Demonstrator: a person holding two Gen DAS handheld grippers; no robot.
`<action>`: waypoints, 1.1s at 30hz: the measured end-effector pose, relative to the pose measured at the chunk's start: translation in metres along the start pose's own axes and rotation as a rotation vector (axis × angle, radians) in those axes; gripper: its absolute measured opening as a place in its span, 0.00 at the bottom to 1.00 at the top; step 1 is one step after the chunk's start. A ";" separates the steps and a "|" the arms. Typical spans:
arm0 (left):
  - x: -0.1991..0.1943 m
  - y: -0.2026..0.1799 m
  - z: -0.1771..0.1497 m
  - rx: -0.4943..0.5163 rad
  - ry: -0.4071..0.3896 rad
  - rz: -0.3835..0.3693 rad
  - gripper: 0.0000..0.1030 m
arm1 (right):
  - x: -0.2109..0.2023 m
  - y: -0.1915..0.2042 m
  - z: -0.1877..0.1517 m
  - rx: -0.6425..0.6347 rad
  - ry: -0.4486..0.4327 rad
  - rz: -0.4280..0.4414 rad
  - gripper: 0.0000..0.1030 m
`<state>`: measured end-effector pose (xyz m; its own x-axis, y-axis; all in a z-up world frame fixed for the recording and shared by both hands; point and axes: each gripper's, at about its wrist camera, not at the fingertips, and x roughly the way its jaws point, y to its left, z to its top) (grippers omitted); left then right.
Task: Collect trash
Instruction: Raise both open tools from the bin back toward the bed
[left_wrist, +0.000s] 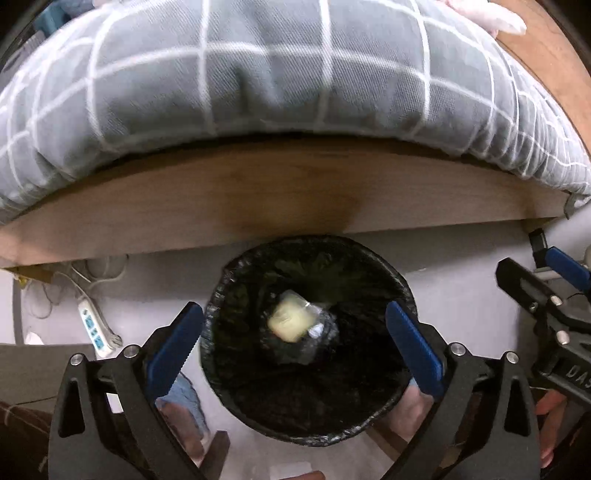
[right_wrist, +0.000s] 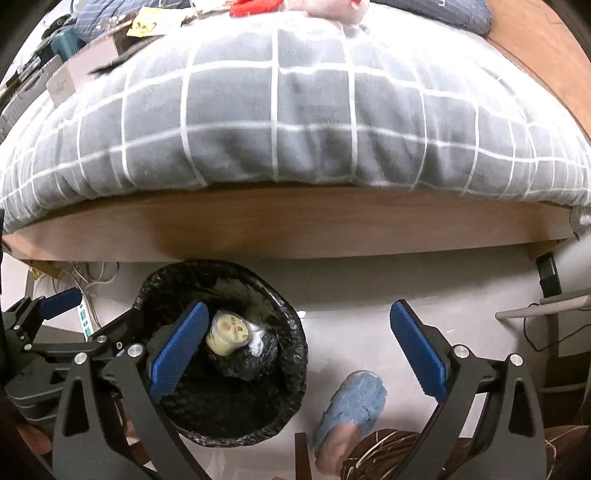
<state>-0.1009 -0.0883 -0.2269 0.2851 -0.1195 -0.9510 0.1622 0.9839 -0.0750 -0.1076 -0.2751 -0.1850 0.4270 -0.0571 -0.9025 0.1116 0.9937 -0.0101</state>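
Trash (left_wrist: 291, 319) already down inside the black-lined bin (left_wrist: 236, 373), on the floor beside the bed frame (left_wrist: 258, 199).

Left tool (left_wrist: 295, 354) right above the bin, jaws wide apart and empty; right tool (right_wrist: 301, 356) to the side over the floor, also apart, holding nothing. Drop step seems finished. Next probably: lifting away and seeking more trash, maybe among small things on the bed (right_wrist: 295, 110).

Wrapper (left_wrist: 291, 320) in bin (left_wrist: 399, 291) before bed (left_wrist: 258, 199)

trash: pale yellow wrapped lump (left_wrist: 291, 319); lying inside black-lined bin (left_wrist: 258, 406)
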 end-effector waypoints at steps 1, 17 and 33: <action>-0.004 0.002 0.002 -0.004 -0.013 0.010 0.94 | -0.002 0.001 0.002 -0.001 -0.009 -0.001 0.92; -0.082 0.023 0.031 -0.060 -0.225 0.062 0.94 | -0.066 0.002 0.041 0.005 -0.204 0.029 0.92; -0.131 0.038 0.063 -0.068 -0.350 0.037 0.94 | -0.103 -0.002 0.076 -0.018 -0.336 0.034 0.92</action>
<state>-0.0730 -0.0433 -0.0865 0.5976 -0.1102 -0.7942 0.0857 0.9936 -0.0734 -0.0838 -0.2783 -0.0599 0.7026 -0.0491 -0.7099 0.0774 0.9970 0.0076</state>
